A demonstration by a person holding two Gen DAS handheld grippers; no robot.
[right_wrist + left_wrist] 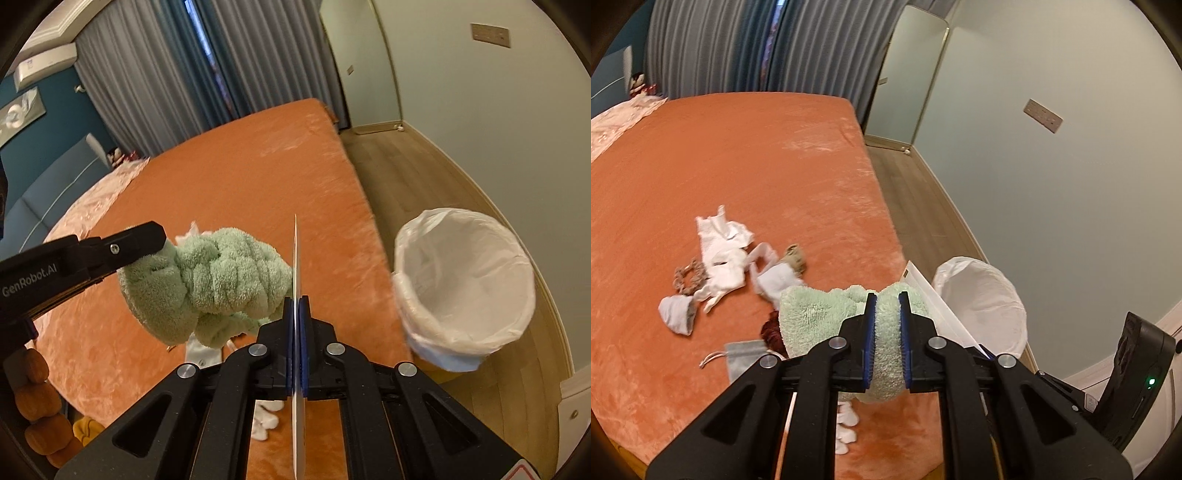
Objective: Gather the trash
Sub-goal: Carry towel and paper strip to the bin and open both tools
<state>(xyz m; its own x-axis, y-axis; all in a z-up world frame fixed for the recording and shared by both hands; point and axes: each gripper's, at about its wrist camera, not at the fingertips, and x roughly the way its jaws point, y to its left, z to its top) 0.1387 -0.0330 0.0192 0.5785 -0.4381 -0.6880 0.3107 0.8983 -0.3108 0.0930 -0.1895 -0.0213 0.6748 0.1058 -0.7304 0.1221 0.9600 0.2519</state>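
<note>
My left gripper (887,297) is shut on a fluffy pale green cloth (812,317) and holds it above the orange bed; the cloth (214,280) and the left gripper's finger (136,240) also show in the right wrist view. My right gripper (296,300) is shut on a thin white card (296,258), seen edge-on; the card (938,306) also shows in the left wrist view. A bin lined with a white bag (465,280) stands on the floor right of the bed, also in the left wrist view (982,299).
White tissues and socks (724,254), a brown scrunchie (689,280), a grey pouch (742,356) and cotton pads (847,424) lie on the orange bed (738,166). Wooden floor (406,177), a mirror and a pale wall are at the right. Orange pumpkins (37,398) sit at lower left.
</note>
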